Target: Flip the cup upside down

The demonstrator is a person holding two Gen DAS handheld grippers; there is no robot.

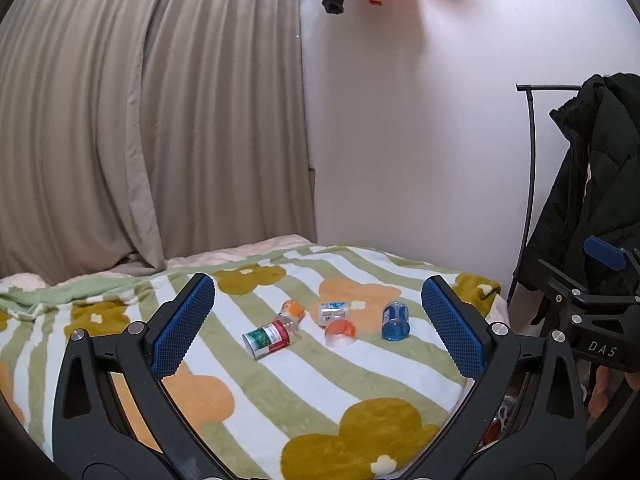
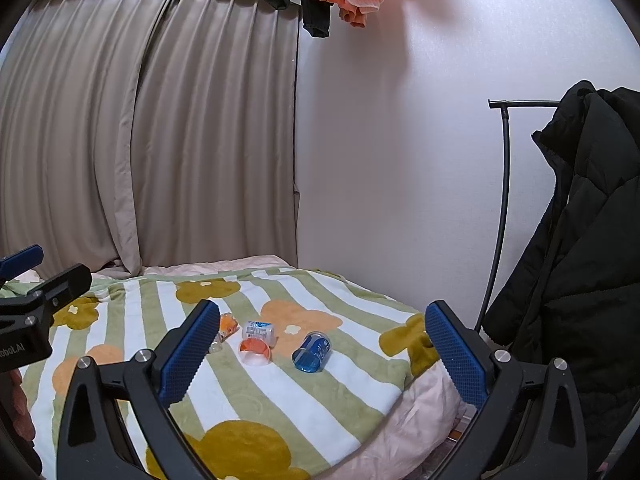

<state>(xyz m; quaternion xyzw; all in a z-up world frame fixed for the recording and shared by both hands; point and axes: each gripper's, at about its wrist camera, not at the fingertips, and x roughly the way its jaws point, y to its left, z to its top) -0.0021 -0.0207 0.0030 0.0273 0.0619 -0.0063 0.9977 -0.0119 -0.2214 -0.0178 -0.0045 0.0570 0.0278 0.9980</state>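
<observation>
Several small cups lie on their sides on a striped flower blanket point(image 1: 280, 384). A blue cup point(image 1: 395, 320) lies at the right, also in the right wrist view point(image 2: 312, 351). An orange and clear cup point(image 1: 339, 330) lies beside it, also in the right wrist view point(image 2: 256, 350). A red, white and green cup point(image 1: 267, 339) lies at the left. A small orange cup point(image 1: 294, 309) lies behind it. My left gripper point(image 1: 318, 320) is open and empty, short of the cups. My right gripper point(image 2: 320, 356) is open and empty, also short of them.
A white-labelled cup point(image 1: 334, 310) lies behind the orange one. A beige curtain point(image 1: 140, 120) and a white wall stand behind the bed. A black coat point(image 2: 580, 260) hangs on a rack point(image 2: 504, 200) at the right. The bed edge drops off at the right.
</observation>
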